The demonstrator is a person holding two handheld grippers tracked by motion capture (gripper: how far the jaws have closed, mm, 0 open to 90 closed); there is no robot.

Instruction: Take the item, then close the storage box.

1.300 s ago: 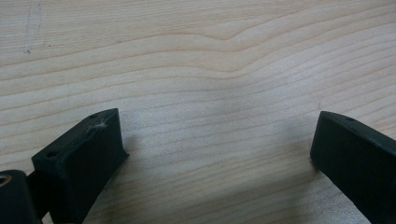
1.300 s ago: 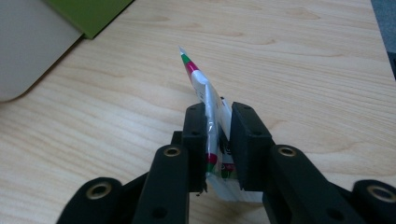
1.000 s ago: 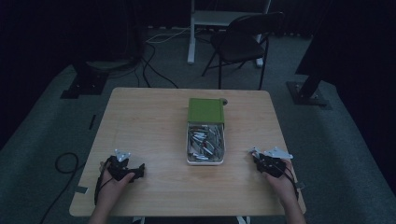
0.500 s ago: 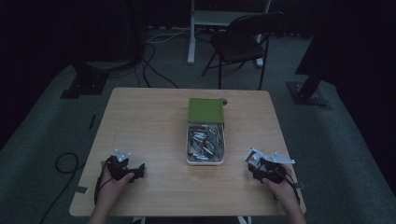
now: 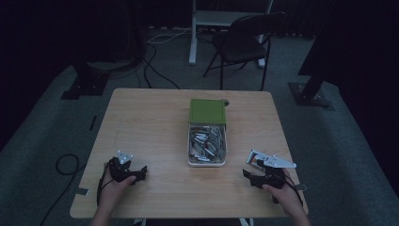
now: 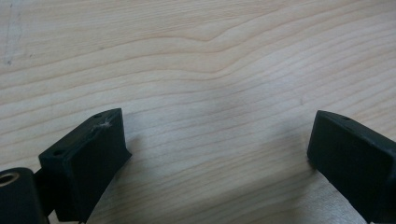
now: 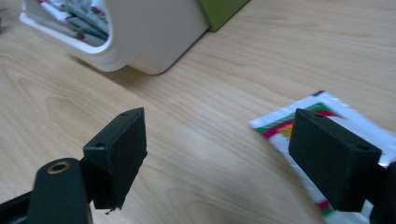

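right gripper (image 7: 217,154) fingers just opened | packet (image 7: 322,116) lies released on table (image 5: 155,122)

High view dim, dark surround; gripper views brighter, soft shadows, near fingers (image 7: 116,154) blurred.

A small foil packet (image 7: 327,126), white with red, green and yellow stripes, lies flat on the wooden table, just beside the near right corner of a white bin (image 5: 207,163). The bin stands mid-table, heaped with similar packets (image 5: 207,143) lying jumbled at all angles. Its green lid (image 5: 207,111) is swung open and lies level behind it.
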